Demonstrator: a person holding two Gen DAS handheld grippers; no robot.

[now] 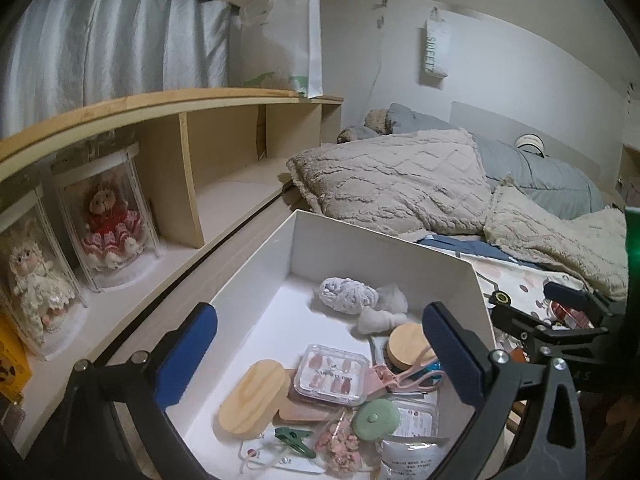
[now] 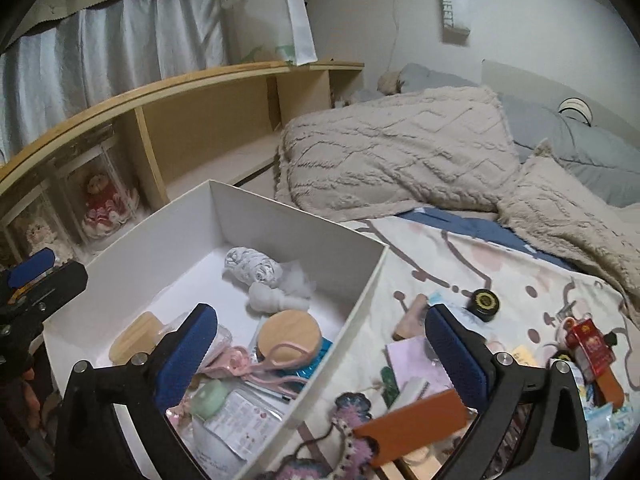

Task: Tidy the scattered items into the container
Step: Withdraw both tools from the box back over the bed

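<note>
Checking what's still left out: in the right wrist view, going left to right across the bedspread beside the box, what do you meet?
White box → lilac notepad → black round tin → red carton.

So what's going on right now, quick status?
Left gripper open and empty above white box. Right gripper open, empty. Orange card and black tin on bed, unpacked. Nothing blocking.

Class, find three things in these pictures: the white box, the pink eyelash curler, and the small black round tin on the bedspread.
white box point(image 2: 296, 216): right wrist view, far wall.
pink eyelash curler point(image 1: 404, 378): left wrist view, handles.
black round tin point(image 2: 485, 301): right wrist view, lid.
</note>
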